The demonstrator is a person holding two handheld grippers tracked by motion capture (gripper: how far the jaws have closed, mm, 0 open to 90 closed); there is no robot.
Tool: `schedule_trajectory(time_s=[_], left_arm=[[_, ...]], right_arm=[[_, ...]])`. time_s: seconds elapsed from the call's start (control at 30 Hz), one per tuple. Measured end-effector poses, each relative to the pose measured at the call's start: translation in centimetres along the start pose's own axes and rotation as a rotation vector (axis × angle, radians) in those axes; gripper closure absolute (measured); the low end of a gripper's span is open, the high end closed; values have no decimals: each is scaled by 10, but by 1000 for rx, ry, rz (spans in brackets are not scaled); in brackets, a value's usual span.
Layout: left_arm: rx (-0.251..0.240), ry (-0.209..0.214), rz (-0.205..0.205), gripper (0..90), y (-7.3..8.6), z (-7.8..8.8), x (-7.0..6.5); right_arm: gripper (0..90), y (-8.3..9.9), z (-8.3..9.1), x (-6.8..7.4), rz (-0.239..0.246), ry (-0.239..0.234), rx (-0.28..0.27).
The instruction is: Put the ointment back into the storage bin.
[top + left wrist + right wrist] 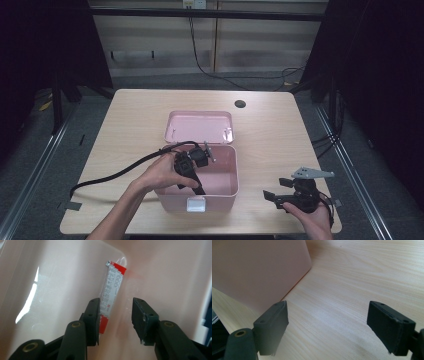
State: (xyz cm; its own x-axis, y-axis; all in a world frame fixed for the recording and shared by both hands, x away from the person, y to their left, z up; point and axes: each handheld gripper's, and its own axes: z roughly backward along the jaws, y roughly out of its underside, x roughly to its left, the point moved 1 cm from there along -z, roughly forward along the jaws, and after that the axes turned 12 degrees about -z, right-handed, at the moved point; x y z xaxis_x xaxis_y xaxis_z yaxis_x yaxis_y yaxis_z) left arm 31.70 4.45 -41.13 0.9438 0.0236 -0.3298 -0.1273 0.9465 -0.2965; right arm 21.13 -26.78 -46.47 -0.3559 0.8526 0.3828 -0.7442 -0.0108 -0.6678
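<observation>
A pink plastic box (220, 187) stands open on the wooden table, its lid (200, 125) leaning back behind it. My left gripper (197, 182) reaches down into the box from its left side. In the left gripper view a small white packet (112, 287) with red ends and printed text lies on the box's floor (62, 277). My left gripper (116, 307) stands open over it; the packet's near end passes behind the left jaw, and no pad presses on it. My right gripper (276, 190) rests low over the table to the right of the box, open (328, 315) with nothing between its jaws.
The box's outer wall (257, 267) rises just left of my right gripper, with bare table (362, 272) ahead of it. A black cable (115, 175) trails left from the left gripper. A round cable hole (240, 104) sits at the table's far side.
</observation>
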Motion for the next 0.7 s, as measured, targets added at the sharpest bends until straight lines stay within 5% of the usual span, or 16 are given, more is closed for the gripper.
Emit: schedule_trajectory(time_s=[0.43, 0.7], left_arm=[[-55, -35, -12, 573, 6, 19, -7], [-84, -76, -15, 476, 9, 29, -11]], right_arm=[[172, 0, 0, 0, 0, -1, 0], [172, 0, 0, 0, 2, -2, -1]])
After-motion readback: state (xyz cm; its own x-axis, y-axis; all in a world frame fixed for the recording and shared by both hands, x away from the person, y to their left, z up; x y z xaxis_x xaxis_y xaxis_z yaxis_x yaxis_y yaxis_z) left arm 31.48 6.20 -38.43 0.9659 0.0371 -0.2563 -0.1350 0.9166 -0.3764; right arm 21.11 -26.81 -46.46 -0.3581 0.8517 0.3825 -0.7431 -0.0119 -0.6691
